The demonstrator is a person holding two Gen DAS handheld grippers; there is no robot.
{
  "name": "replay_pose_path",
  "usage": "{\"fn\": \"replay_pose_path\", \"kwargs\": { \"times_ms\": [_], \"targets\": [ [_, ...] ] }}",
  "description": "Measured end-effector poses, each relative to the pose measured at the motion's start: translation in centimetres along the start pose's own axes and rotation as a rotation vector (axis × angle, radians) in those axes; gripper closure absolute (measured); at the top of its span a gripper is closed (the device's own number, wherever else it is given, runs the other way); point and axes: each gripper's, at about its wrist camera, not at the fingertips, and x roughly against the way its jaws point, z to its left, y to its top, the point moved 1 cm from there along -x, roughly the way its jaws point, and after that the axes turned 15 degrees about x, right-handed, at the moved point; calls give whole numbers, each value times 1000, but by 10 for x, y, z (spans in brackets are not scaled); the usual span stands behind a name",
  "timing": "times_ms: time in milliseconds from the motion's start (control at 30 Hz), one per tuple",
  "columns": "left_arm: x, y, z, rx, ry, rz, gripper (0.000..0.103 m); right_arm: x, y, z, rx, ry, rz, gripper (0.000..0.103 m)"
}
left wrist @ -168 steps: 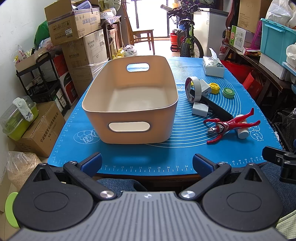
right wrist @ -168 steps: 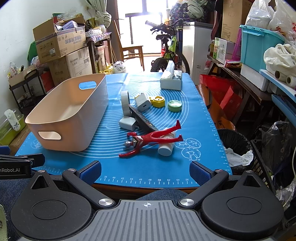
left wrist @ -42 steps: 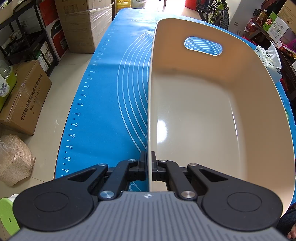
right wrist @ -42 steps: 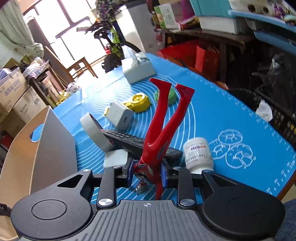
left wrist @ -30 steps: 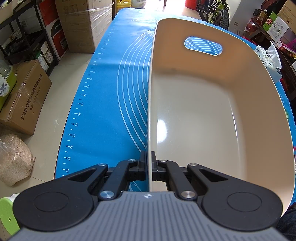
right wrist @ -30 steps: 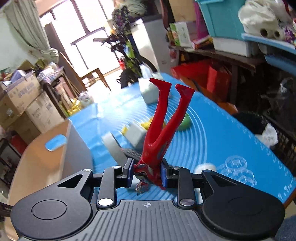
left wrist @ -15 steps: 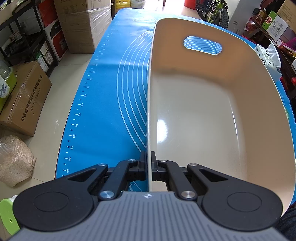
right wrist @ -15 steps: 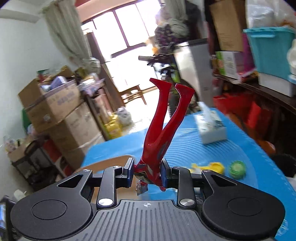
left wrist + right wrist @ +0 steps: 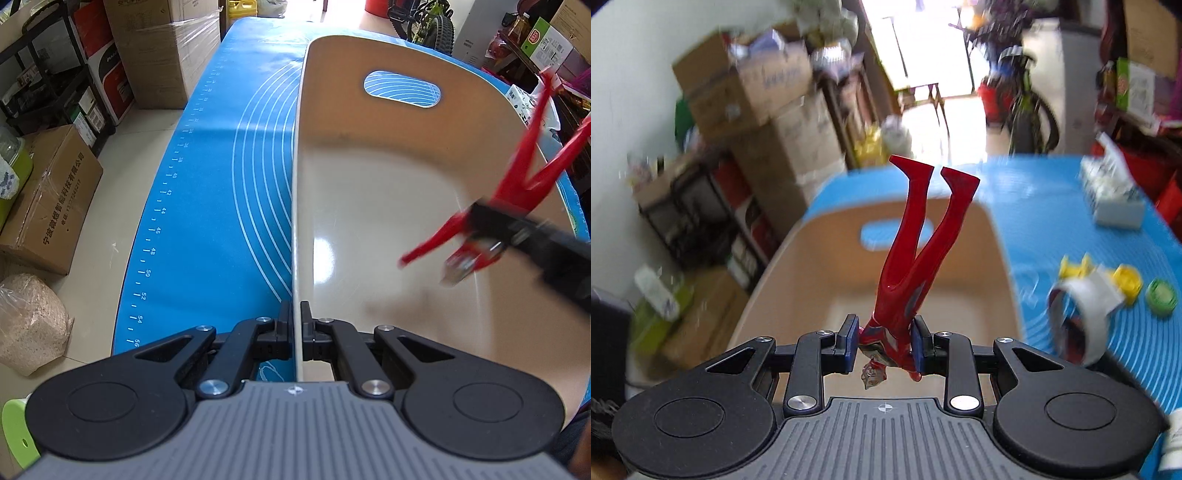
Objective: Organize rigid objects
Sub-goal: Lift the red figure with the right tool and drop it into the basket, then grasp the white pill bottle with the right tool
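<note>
The left gripper [image 9: 297,332] has its jaws pinching the near wall of the bin [image 9: 369,122], which stands on the blue mat [image 9: 236,155] on the desk, and I judge it holds the bin steady. The right gripper [image 9: 884,349] has its jaws pinching the red figure [image 9: 916,254] at the chest, legs pointing away from the camera, head toward it. In the left view the figure [image 9: 517,192] hangs in the air above the right side of the bin, not touching the floor of it. The bin floor that shows is bare, so I judge the task is only at its start: the first thing is not yet dropped. The tape roll [image 9: 1078,317], the yellow piece [image 9: 1128,284], the green cap [image 9: 1161,295] and a white bottle [image 9: 1174,443] lie on the mat and are left to move
</note>
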Motion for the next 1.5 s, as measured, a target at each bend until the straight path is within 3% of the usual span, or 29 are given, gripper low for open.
{"fn": "replay_pose_path", "kwargs": {
  "times_ms": [200,333,433,500,800,1067,1167,1333,1500],
  "targets": [
    [1,0,0,-4,0,-1,99,-27,-11,10,46,11,176,65],
    [1,-1,0,-6,2,-2,99,-33,-15,13,51,9,231,66],
    [1,-1,0,-5,1,-1,99,-28,-15,12,30,8,209,63],
    [1,-1,0,-7,2,-2,99,-20,-14,10,21,12,179,51],
    [1,-1,0,-5,3,-2,99,45,-1,-17,-1,-19,3,37],
    [2,-1,0,-2,1,-1,99,84,-15,-65,-18,-146,-40,21],
    [2,-1,1,1,-2,0,99,87,-34,-89,-35,-230,0,14],
    [2,-1,1,2,-3,0,99,86,-77,-122,-68,-338,107,14],
    [2,-1,1,1,-3,0,99,80,-108,-153,-149,-383,181,14]
  ]
}}
